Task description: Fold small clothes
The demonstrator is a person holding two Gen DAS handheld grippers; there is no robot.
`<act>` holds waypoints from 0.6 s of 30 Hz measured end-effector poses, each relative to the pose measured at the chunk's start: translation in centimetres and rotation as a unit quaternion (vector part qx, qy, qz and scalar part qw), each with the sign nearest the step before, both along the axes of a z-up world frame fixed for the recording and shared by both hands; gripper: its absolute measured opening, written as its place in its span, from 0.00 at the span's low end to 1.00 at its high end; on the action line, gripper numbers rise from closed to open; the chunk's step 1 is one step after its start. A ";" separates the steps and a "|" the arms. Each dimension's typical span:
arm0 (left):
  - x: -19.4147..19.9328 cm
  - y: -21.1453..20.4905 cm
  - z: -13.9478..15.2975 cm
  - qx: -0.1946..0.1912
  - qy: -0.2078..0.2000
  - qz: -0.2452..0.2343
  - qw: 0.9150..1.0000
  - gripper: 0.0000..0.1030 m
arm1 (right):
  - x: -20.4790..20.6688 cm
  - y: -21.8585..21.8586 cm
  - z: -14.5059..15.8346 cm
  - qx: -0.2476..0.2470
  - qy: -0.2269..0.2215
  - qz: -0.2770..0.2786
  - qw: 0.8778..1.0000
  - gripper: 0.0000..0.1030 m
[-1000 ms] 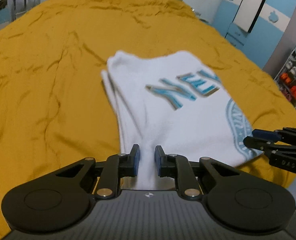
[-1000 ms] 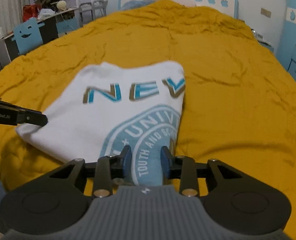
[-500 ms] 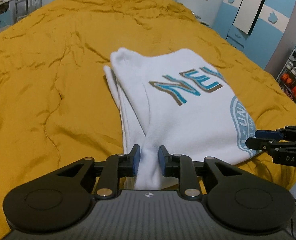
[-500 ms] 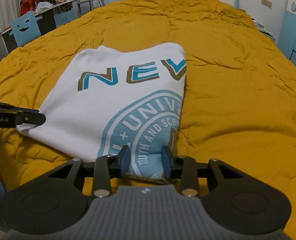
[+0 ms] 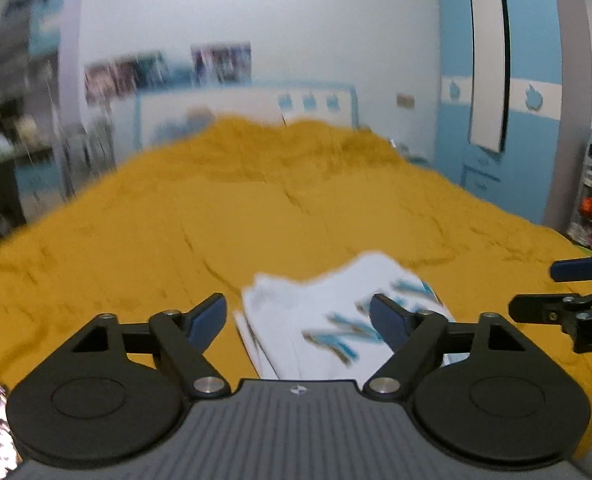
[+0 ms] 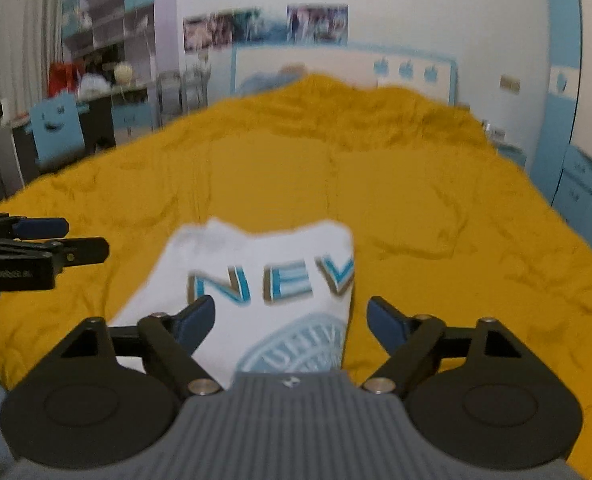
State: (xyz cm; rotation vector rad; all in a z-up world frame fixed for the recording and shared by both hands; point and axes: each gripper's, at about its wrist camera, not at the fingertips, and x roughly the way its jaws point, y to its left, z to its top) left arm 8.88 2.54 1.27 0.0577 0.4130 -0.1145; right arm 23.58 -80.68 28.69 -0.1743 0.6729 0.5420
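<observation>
While both grippers' jaws are opening, empty, the folded shirt [image 6: 272, 280] lies on a mustard bedspread [image 6: 436, 216].

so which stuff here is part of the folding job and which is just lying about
Job: folded white shirt, left gripper and right gripper, both with jaws opening, nothing between them, on the yellow bedspread.

Just about: blue wardrobe, wall posters, cluttered desk.

We see the near end of the white shirt [image 6: 256, 280] hidden behind the right hand-held gripper [image 6: 291, 322], its round blue print cut off there, and its lettering runs off the folded edge. In the left view the shirt's [image 5: 328, 300] letters smear beyond reading. The wall posters [image 6: 264, 26] and the shelf clutter [image 6: 96, 64] are too blurred to make out.
</observation>
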 end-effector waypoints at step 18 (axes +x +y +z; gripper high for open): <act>-6.1 -3.1 -0.2 0.020 -0.018 0.061 0.998 1.00 | -9.0 -1.6 1.9 0.020 -0.062 -0.038 0.997 0.80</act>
